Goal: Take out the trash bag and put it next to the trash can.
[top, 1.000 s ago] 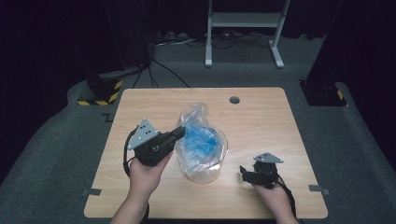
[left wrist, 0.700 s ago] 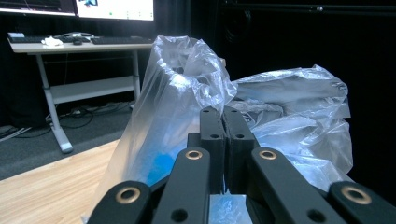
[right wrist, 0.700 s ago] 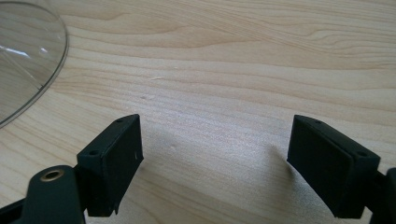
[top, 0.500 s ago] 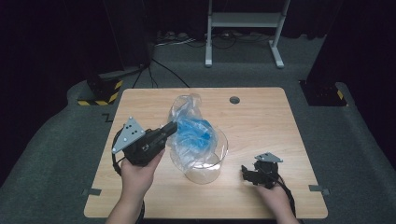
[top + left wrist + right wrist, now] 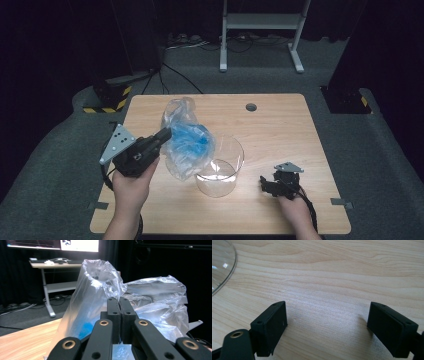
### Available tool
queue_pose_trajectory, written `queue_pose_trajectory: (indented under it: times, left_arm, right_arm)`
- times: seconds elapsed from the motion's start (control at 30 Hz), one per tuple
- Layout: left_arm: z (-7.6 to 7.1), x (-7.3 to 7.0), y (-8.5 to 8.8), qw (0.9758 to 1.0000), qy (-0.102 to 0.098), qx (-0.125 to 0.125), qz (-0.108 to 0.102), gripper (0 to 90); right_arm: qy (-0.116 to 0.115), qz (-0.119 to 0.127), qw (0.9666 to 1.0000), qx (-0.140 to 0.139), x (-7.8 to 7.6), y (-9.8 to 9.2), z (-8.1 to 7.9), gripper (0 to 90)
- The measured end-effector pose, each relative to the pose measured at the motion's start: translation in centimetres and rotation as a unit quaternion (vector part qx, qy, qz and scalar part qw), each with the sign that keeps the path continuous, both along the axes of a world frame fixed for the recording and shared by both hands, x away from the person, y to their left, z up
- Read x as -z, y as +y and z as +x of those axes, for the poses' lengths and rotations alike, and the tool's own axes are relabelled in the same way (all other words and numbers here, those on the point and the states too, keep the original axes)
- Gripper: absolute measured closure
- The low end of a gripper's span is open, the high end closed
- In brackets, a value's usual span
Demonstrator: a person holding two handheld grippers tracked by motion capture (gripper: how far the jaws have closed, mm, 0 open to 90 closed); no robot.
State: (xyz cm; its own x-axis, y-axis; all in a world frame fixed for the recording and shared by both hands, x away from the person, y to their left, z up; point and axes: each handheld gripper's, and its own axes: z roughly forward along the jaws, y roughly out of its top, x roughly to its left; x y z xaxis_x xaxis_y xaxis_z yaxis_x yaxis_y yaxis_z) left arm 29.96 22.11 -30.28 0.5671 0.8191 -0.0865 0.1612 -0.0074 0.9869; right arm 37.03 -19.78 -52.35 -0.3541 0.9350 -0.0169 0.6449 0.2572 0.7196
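1 clear plastic bag with blue stuff inside hangs above the table, just left of and partly over the rim of 1 clear glass bowl. its long axis runs from the crumpled top, which points up and away from the person, down to a rounded bottom that sags toward the bowl. in the left gripper view the bag rises in 2 puffed folds, 1 on each side of the jaws, and the blue shows low in the left fold.

the left gripper has its jaws pressed together on a pinch of the bag's film at the bag's left side, and carries it off the wood. the left hand holds it from below.

the right gripper rests low on the table, right of the bowl and apart from it. its 2 jaws stand wide apart with nothing but bare wood between them, and the bowl's rim curves in at the upper left of its view.
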Motion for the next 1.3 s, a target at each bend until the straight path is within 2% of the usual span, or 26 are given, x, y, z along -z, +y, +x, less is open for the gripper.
queue_pose_trajectory:
  times: [0.33, 0.83, 0.93, 1.13, 1.17, 1.23, 1.3]
  left_arm:
    - [-0.8, 0.2, 2.8, 0.9992, 0.014, -0.037, -0.008, 88.5]
    - [-0.7, 1.3, 5.3, 0.9969, 0.027, -0.073, -0.007, 88.5]
    - [-0.3, 1.8, 5.8, 0.9964, 0.033, -0.077, -0.014, 88.5]
    - [0.4, 2.8, 6.4, 0.9953, 0.042, -0.086, -0.013, 88.4]
    - [0.8, 3.5, 6.7, 0.9941, 0.052, -0.094, -0.017, 88.4]
    - [1.0, 3.8, 6.8, 0.9936, 0.057, -0.096, -0.019, 88.4]
    - [1.7, 4.8, 7.1, 0.9923, 0.07, -0.101, -0.018, 88.5]
  right_arm:
    - [0.003, 0.0, 1.0, -0.002, 0.0, -0.3, 0.8, 15.3]
    - [-0.004, 0.004, 0.9999, -0.008, 0.1, -0.1, 1.5, 14.9]
    - [-0.005, 0.005, 0.9999, -0.009, 0.2, -0.1, 1.5, 14.8]
    - [-0.007, 0.005, 0.9999, -0.014, 0.2, 0.0, 1.6, 14.9]
    - [-0.006, 0.006, 0.9999, -0.014, 0.2, 0.0, 1.6, 14.9]
    - [-0.005, 0.006, 0.9999, -0.014, 0.2, 0.0, 1.6, 14.9]
    - [-0.005, 0.005, 0.9999, -0.014, 0.2, 0.0, 1.6, 14.9]
